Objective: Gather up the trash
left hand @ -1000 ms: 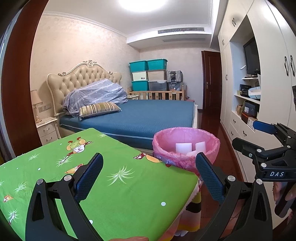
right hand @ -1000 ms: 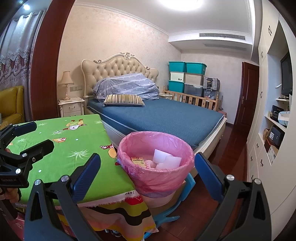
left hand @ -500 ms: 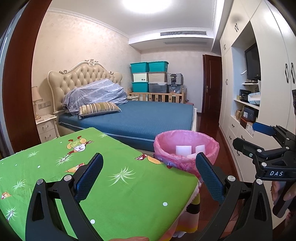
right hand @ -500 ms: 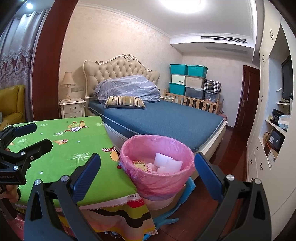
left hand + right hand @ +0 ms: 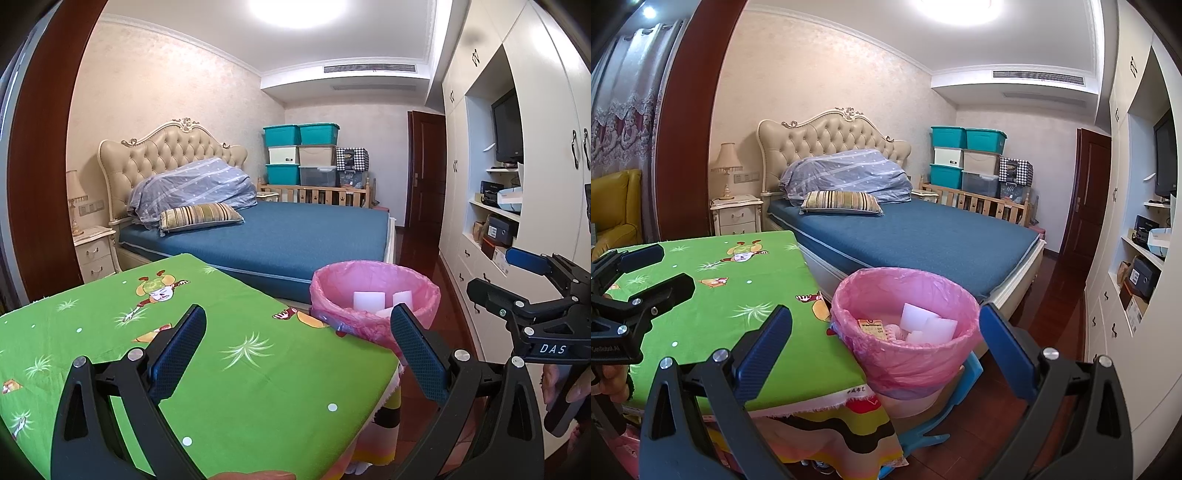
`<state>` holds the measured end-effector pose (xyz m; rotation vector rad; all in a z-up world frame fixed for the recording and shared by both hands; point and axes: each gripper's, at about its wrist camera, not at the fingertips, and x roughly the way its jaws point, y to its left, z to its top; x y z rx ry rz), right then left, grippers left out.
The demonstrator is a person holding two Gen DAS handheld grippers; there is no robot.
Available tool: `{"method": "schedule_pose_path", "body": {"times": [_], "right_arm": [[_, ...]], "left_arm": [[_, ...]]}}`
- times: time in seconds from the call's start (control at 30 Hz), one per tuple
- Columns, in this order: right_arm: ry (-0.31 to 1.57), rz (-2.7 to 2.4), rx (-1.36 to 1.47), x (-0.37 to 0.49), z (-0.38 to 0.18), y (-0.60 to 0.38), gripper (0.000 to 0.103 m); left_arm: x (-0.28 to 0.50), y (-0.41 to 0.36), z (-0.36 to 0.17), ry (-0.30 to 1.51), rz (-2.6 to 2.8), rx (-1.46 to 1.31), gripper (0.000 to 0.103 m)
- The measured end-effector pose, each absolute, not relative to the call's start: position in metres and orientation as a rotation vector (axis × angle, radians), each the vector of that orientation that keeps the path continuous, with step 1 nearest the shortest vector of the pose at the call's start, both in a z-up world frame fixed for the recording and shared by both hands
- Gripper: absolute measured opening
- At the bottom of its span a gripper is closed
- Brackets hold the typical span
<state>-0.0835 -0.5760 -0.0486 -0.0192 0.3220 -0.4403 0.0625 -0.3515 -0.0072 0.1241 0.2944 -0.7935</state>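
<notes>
A bin lined with a pink bag [image 5: 905,354] stands beside the right corner of the table with the green cartoon cloth [image 5: 720,295]. Inside it lie white foam pieces [image 5: 929,325] and a small yellow packet [image 5: 873,326]. The bin also shows in the left wrist view [image 5: 373,295]. My left gripper [image 5: 295,354] is open and empty above the green cloth [image 5: 184,369]. My right gripper [image 5: 884,349] is open and empty, held in front of the bin. Each gripper shows in the other's view: the right one [image 5: 517,284] and the left one [image 5: 646,269].
A bed with a blue cover [image 5: 923,236] stands behind the table and bin. A blue plastic chair [image 5: 945,406] holds the bin. White cabinets [image 5: 1137,258] line the right wall. Stacked storage boxes [image 5: 964,158] and a wooden rail stand at the back.
Both cameras have pulled back and tilted up slightly, so the bin and table sit a little lower and further off. Both grippers stay open and empty.
</notes>
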Motion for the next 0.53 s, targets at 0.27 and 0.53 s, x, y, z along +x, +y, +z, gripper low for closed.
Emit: {"method": "schedule_pose_path", "body": {"times": [0.27,0.53], "right_arm": [[0.326,-0.44,-0.016,-0.0825,-0.0519,-0.5765,0.098],[0.323,-0.44,-0.012,-0.0828,-0.0538,-0.5762,0.098]], "left_arm": [[0.0594,-0.352,-0.0088,0.286,-0.771,0.116,0.096],[0.0611,-0.353,-0.0105,0.299,-0.773,0.113,0.096]]}}
